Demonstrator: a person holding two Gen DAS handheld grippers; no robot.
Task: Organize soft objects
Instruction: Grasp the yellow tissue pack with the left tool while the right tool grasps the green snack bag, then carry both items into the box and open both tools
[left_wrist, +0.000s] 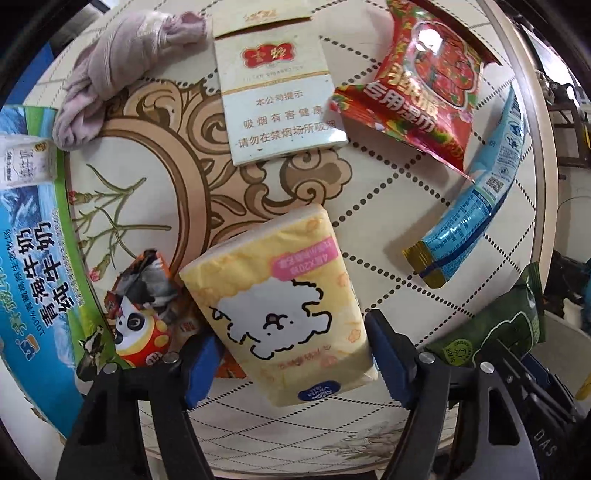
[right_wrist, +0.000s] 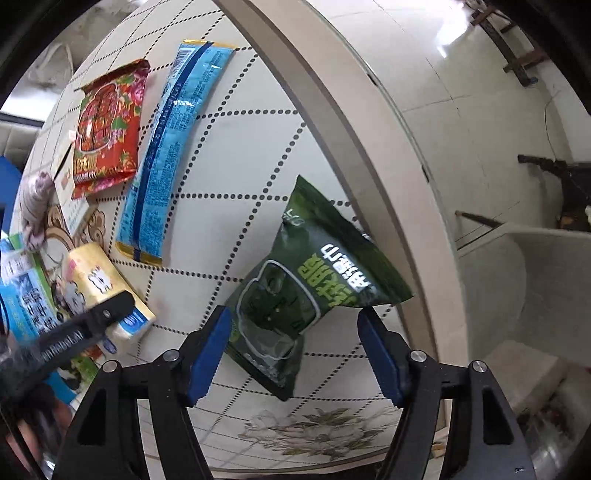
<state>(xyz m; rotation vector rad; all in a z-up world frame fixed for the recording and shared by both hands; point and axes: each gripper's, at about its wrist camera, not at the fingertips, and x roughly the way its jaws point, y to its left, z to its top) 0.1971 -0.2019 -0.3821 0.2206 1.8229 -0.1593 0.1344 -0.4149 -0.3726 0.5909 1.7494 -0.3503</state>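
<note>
- The left tongs are spread, blue pads on either side of the yellow tissue pack; the left pad touches its edge, the right one sits just off it.
- The tissue pack lies flat on the counter, partly over an orange panda wrapper.
- The right tongs are spread around the near end of the green pouch, which lies close to the counter's rim.
- A blue milk carton stands at the left.
- Mid-counter, right: a long blue sachet, lying slantwise.
- Farther off: a white cigarette box, with a red wet-wipe packet just beside it, one corner touching.
- Far left: a knotted pink cloth, against the carton's top.
</note>
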